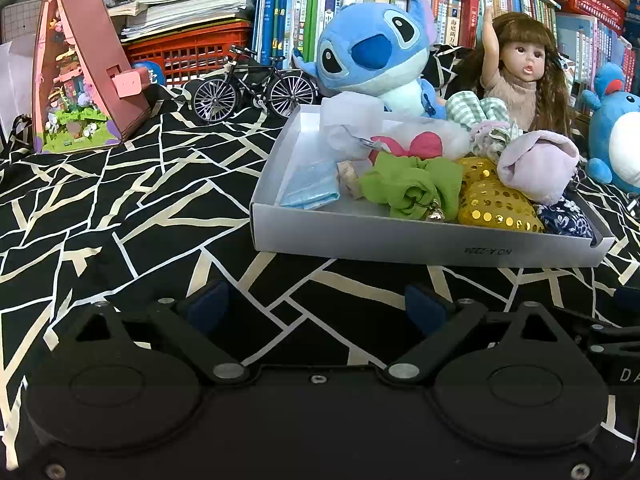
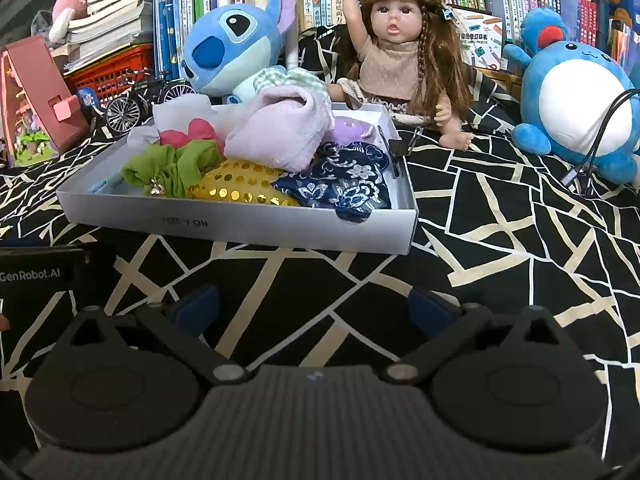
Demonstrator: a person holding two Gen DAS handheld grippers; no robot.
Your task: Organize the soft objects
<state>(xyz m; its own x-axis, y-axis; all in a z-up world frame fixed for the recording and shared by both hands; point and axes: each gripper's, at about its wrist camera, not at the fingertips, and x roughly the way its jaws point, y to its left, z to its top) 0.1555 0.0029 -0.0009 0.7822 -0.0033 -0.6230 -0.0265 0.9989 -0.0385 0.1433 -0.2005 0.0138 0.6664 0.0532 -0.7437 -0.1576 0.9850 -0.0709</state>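
A white shallow box (image 1: 420, 240) (image 2: 240, 226) sits on the black patterned cloth and holds several soft items: a green scrunchie (image 1: 412, 186) (image 2: 168, 170), a gold sequin pouch (image 1: 492, 200) (image 2: 240, 188), a lilac plush cloth (image 1: 536, 164) (image 2: 280, 136), a navy floral pouch (image 1: 568, 220) (image 2: 344, 188), a pink piece (image 1: 416, 145) (image 2: 192, 132) and a light blue mask (image 1: 312, 188). My left gripper (image 1: 316, 306) is open and empty, in front of the box. My right gripper (image 2: 314, 304) is open and empty, also in front of it.
Behind the box sit a blue Stitch plush (image 1: 372, 52) (image 2: 232, 46), a long-haired doll (image 1: 520, 76) (image 2: 400, 56) and a round blue plush (image 2: 576, 96). A model bicycle (image 1: 252, 88), a pink toy house (image 1: 80, 72), a red crate and bookshelves stand at the back.
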